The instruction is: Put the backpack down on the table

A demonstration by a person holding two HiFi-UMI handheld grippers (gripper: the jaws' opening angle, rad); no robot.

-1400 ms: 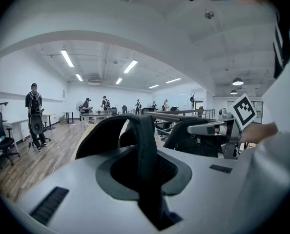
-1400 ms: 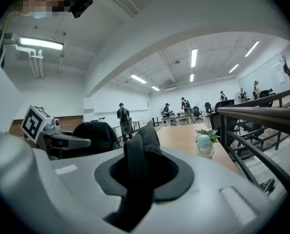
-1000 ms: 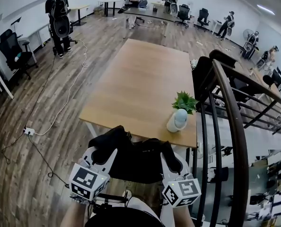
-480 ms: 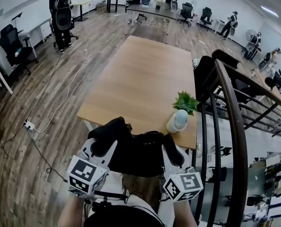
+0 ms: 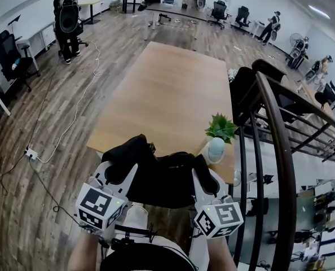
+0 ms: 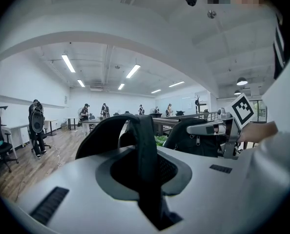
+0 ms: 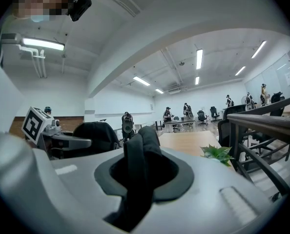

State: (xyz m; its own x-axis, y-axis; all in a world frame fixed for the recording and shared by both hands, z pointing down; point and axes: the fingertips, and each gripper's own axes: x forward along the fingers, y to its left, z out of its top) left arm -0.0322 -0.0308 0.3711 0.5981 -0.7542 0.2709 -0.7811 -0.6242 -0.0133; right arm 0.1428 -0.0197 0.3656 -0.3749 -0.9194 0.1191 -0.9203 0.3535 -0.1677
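Head cam steep down; others fwd.

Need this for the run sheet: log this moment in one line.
backpack: held at table near edge, not set down | left tongs: shut on strap | right tongs: shut on strap

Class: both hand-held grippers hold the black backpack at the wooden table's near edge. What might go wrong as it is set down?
1. The potted plant stands on the table near its right front corner, close to the backpack; the bag may knock it over.
2. The left hand-held gripper and right hand-held gripper each pinch only a strap, which may slip.
3. Set down too near the table edge, the bag may slide off.
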